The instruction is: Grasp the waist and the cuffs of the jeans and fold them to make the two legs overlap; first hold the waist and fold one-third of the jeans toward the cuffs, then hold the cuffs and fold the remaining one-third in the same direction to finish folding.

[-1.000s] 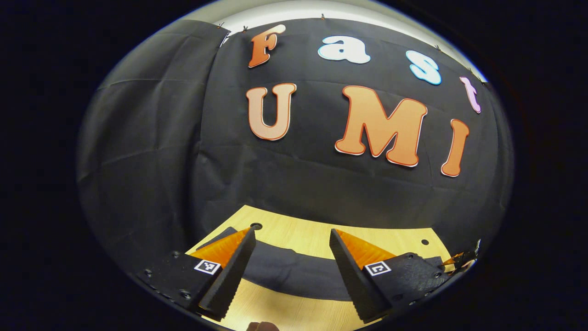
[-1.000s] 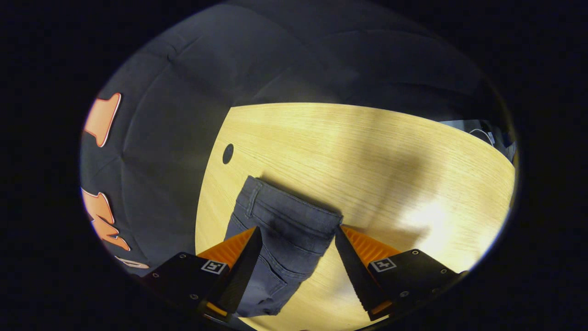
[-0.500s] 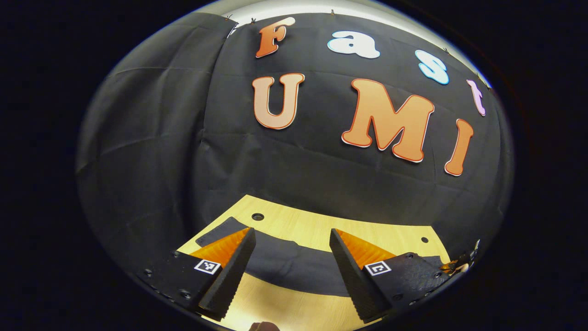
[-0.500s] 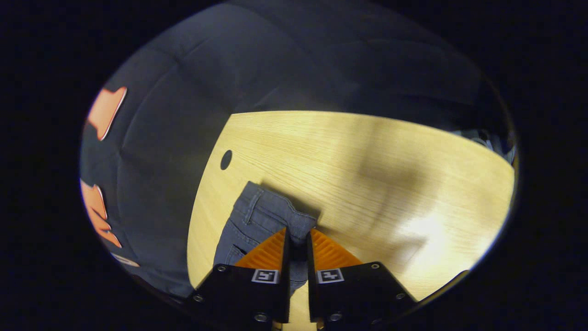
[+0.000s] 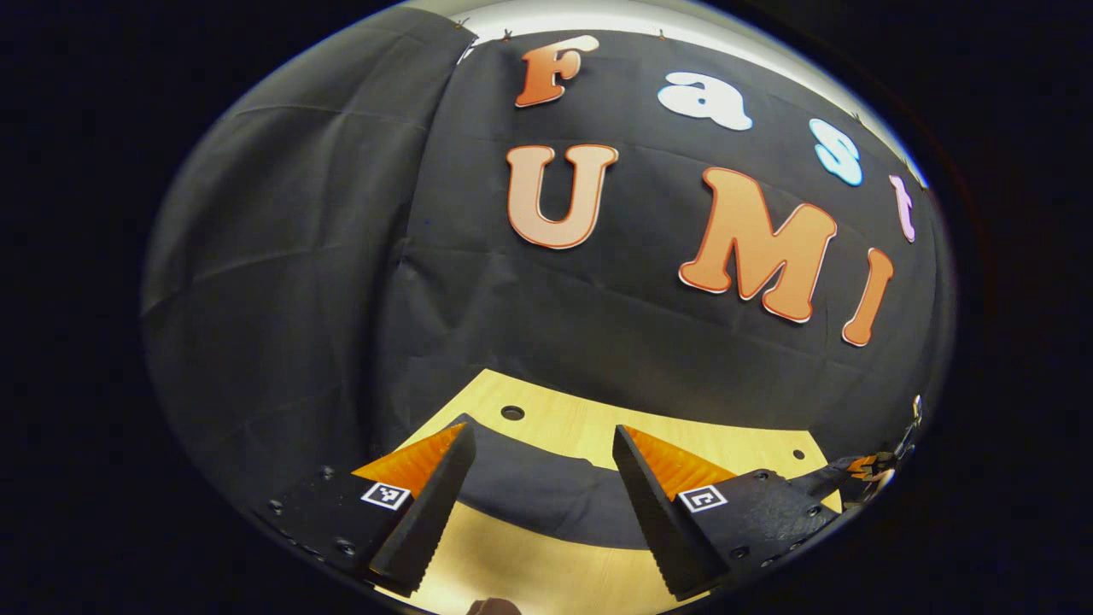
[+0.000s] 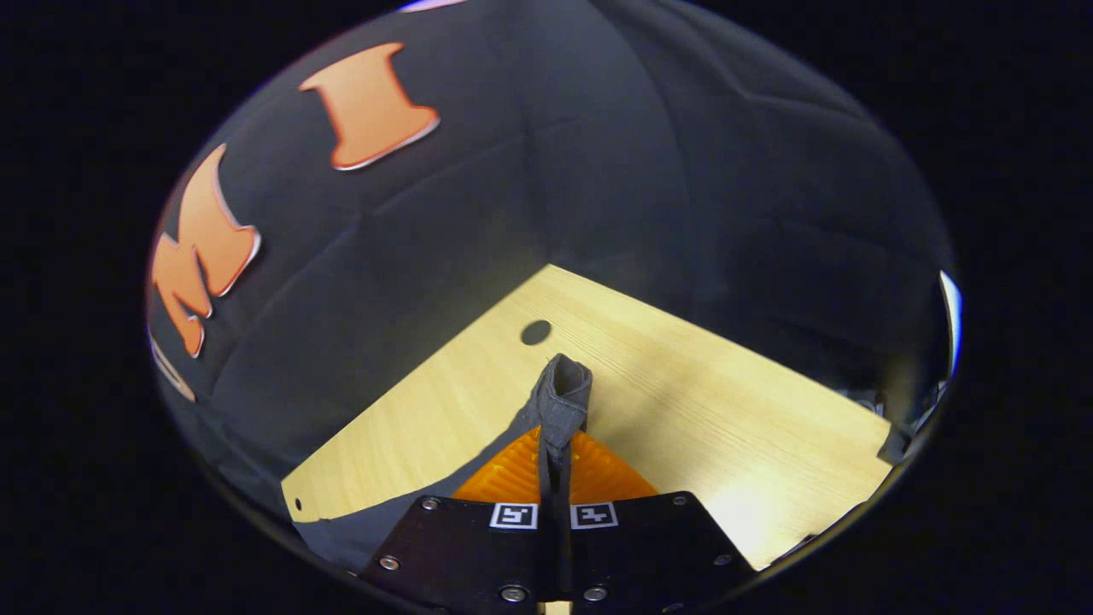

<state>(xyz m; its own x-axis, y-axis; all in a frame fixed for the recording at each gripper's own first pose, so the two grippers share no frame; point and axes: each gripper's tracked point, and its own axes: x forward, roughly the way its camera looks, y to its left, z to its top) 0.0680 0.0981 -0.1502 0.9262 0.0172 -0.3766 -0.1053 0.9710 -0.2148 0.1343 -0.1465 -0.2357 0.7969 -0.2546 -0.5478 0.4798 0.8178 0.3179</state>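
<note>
Dark jeans [image 5: 534, 491] lie across the wooden table [image 5: 521, 559] in the left gripper view. My left gripper [image 5: 542, 430] hovers open just above them, with the cloth showing between its fingers and nothing pinched. In the right gripper view my right gripper [image 6: 555, 446] is shut on the jeans' waist [image 6: 561, 395]. A bunched fold of the waist sticks up past the fingertips, raised off the table [image 6: 683, 401]. More of the jeans trails down to the lower left [image 6: 341, 534]. The right gripper also appears small at the far right [image 5: 861, 468] of the left gripper view.
The black cloth wall [image 5: 555, 333] closes the table's far side, and another cloth wall [image 6: 649, 213] meets it at the corner. Small round holes [image 5: 512, 412] [image 6: 535, 331] sit in the tabletop near the back edge. Bare wood lies right of the raised waist.
The right gripper went from open around the waist to shut on it, then lifted and tilted up, bunching the cloth. The left gripper stayed open and shifted only slightly.
</note>
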